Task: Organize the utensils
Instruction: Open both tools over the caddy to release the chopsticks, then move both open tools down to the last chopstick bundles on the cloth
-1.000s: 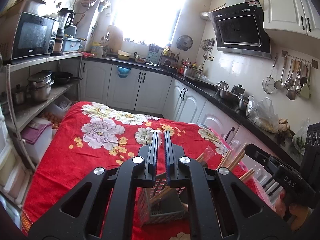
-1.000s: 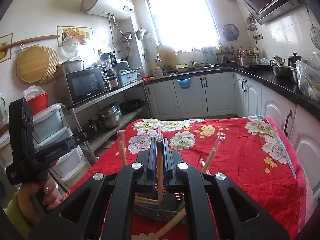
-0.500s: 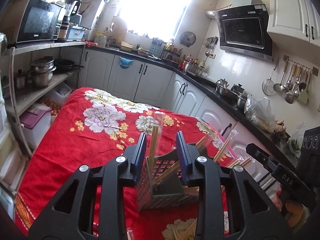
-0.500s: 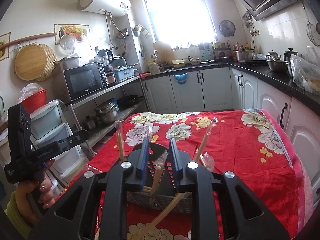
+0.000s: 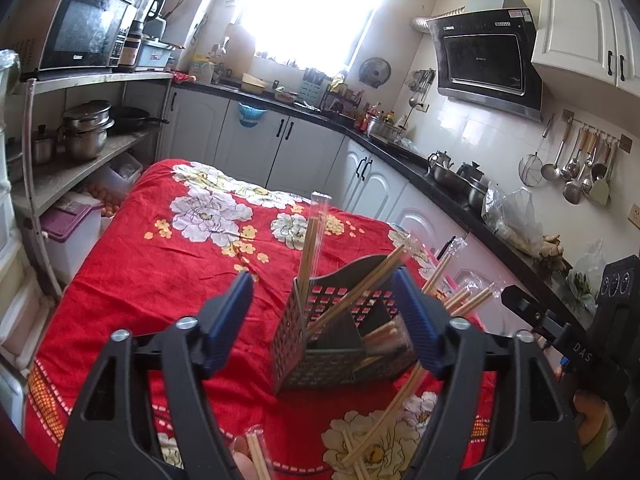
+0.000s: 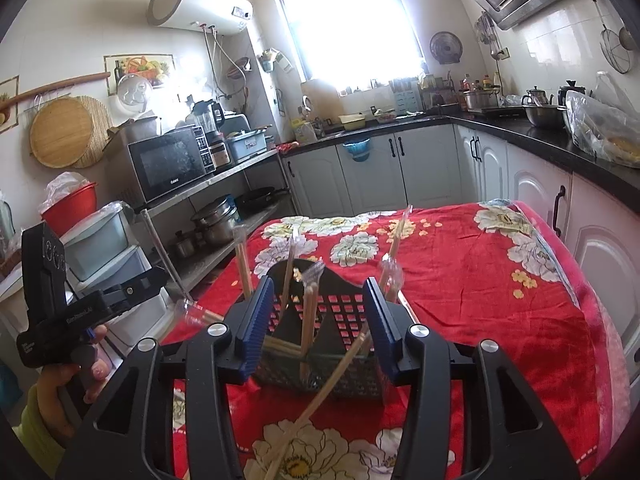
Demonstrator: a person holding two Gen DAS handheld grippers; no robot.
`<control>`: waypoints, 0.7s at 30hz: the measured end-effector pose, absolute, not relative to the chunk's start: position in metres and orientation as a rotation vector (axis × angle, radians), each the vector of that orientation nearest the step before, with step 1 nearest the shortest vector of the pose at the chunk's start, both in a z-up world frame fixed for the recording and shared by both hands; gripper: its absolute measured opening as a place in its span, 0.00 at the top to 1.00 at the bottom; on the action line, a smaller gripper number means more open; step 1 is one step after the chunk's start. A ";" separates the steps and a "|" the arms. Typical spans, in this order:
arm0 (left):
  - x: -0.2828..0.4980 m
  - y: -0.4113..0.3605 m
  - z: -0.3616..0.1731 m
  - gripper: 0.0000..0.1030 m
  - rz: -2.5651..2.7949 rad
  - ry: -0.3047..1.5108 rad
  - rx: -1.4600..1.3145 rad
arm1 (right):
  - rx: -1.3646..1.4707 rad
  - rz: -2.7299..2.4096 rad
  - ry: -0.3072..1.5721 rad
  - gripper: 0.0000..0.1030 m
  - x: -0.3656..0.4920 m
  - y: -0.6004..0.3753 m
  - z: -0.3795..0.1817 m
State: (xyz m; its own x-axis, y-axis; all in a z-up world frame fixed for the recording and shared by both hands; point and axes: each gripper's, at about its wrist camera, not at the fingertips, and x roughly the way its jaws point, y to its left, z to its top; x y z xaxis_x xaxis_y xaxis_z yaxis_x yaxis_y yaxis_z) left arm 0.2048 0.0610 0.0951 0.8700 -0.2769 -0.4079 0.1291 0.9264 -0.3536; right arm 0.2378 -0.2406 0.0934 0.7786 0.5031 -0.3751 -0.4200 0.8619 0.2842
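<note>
A grey perforated utensil basket (image 5: 320,344) stands on the red floral tablecloth (image 5: 168,264); it also shows in the right wrist view (image 6: 344,320). Several wrapped wooden chopsticks stand in it, one pair upright (image 5: 310,248), others leaning (image 6: 308,316). Loose chopsticks (image 5: 396,404) lie on the cloth in front of it. My left gripper (image 5: 324,320) is open wide and empty, its jaws either side of the basket. My right gripper (image 6: 320,320) is open and empty just before the basket.
The red tablecloth (image 6: 480,288) covers a table with kitchen cabinets (image 5: 304,152) behind and right. A metal shelf (image 5: 80,148) with pots and a microwave (image 6: 172,164) stands on the left. The other hand-held gripper body (image 5: 576,344) sits at the right edge.
Both grippers opened from shut to wide open. The right gripper let go of a chopstick pair, which now stands in the basket. Both cameras drew back slightly.
</note>
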 end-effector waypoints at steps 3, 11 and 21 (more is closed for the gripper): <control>0.200 0.062 0.091 0.24 -0.213 0.481 -0.328 | 0.181 0.508 0.470 0.56 0.232 -0.239 0.089; 0.188 0.064 0.073 0.13 -0.217 0.535 -0.339 | 0.154 0.514 0.506 0.56 0.218 -0.238 0.075; 0.176 0.067 0.056 0.10 -0.206 0.582 -0.337 | 0.125 0.528 0.557 0.54 0.206 -0.233 0.057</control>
State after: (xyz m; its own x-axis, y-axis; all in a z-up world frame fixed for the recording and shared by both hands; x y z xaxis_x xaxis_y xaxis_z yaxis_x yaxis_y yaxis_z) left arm 0.1759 0.0675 0.0556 0.8170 -0.2835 -0.5021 0.0955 0.9252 -0.3671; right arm 0.2065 -0.2325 0.0572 0.7201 0.5092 -0.4712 -0.4430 0.8602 0.2527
